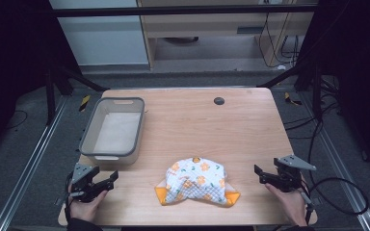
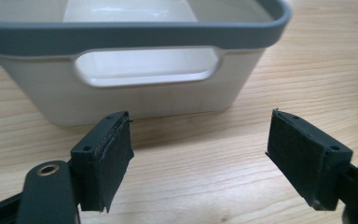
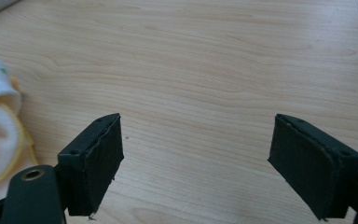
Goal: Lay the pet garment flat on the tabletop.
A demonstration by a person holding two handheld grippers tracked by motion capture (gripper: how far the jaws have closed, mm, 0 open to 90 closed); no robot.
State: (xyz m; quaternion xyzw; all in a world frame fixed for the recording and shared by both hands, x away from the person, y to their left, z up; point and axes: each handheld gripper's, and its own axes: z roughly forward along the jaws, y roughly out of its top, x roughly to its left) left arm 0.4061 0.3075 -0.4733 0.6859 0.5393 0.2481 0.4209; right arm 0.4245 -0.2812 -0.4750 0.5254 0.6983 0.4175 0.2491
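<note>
Start of the job, nothing gripped yet; left gripper (image 1: 107, 182) near-left, jaws wide & empty, facing bin (image 1: 87, 136); right gripper (image 1: 264, 176) near-right, also wide & empty; crumpled cloth (image 1: 196, 181) lies between the 2, near-centre; next: close in, pinch cloth edges.

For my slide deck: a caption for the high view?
Open left tongs and right tongs flank a crumpled patterned cloth beside a grey-rimmed bin.
</note>
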